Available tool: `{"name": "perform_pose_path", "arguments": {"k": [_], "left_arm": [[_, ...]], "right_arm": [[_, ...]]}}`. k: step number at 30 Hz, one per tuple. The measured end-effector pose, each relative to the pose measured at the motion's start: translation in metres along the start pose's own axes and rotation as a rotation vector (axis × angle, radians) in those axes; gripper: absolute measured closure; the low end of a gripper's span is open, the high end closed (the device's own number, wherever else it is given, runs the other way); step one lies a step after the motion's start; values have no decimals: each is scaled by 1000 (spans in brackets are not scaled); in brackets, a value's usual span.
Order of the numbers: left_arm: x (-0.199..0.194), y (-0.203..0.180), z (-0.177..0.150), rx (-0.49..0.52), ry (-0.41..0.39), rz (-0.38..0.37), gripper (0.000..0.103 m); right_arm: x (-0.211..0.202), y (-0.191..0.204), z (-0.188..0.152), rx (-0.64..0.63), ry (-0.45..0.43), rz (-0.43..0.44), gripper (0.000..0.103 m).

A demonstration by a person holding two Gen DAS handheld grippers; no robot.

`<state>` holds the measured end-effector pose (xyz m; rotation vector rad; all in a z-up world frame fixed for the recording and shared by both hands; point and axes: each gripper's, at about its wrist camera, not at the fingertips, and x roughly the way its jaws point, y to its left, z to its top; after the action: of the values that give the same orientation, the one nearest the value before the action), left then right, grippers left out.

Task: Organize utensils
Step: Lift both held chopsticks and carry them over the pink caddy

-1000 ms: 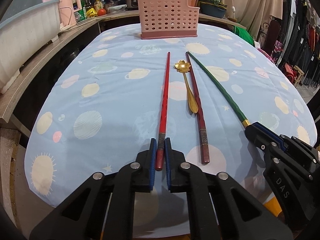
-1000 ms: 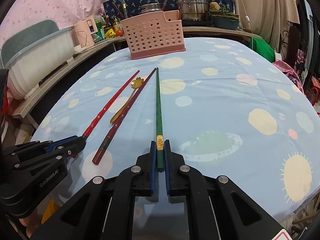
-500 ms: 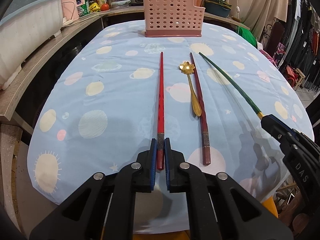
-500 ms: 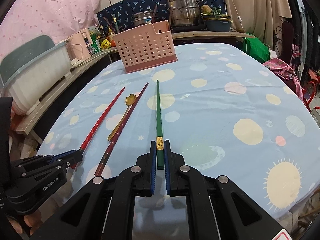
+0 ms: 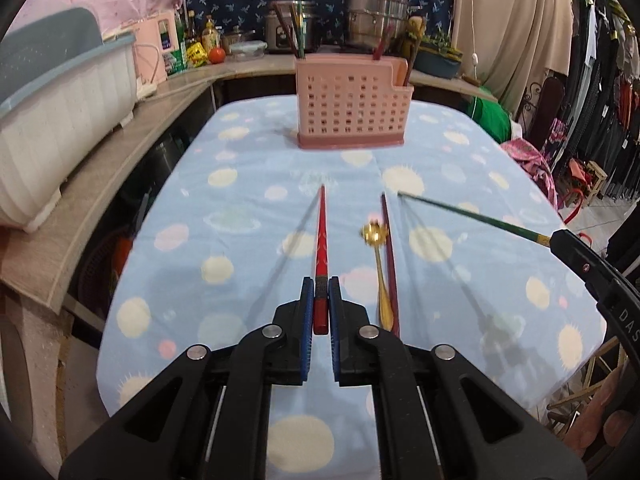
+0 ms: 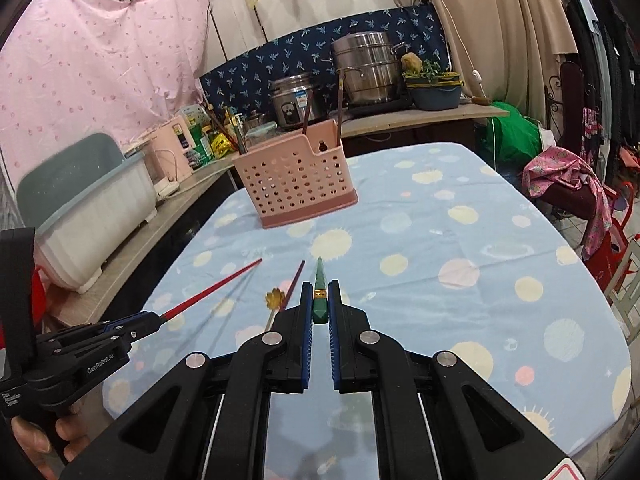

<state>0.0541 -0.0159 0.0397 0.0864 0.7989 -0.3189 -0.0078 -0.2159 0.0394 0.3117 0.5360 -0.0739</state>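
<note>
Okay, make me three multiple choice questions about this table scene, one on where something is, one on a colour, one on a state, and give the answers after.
1. Where does the gold spoon lie?
A. inside the pink utensil basket
B. on the tablecloth, beside the dark red chopstick
C. on the side counter

2. What colour is the chopstick in the right gripper?
A. green
B. yellow
C. white

3. What state is the left gripper in?
A. wide open and empty
B. shut on the spoon
C. shut on the red chopstick

Answers: 1 B, the spoon rests on the cloth against the dark red stick. 2 A, the green chopstick sits between its pads. 3 C, the blue pads pinch the red stick's end.
</note>
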Motion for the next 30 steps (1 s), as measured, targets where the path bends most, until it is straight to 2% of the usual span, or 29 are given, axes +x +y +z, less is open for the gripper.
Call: {"name": "perform_pose_path", "arguments": {"k": [6, 13, 19, 23, 30], "left_arm": [[-16, 5, 50, -3, -89, 0, 96], [-17, 10, 109, -28, -123, -38, 96], [-17, 9, 148, -29, -149, -47, 96], [-18, 8, 171, -24, -169, -47, 96], [-30, 7, 226, -17, -250, -26, 96]], "right_arm": [[-3, -3, 50, 10, -74, 46, 96], [7, 0, 106, 4, -132, 85, 96], [22, 6, 138, 3, -141, 125, 96], [30, 10, 160, 1, -161, 138, 96], [46, 11, 210, 23, -223, 153, 96]]}}
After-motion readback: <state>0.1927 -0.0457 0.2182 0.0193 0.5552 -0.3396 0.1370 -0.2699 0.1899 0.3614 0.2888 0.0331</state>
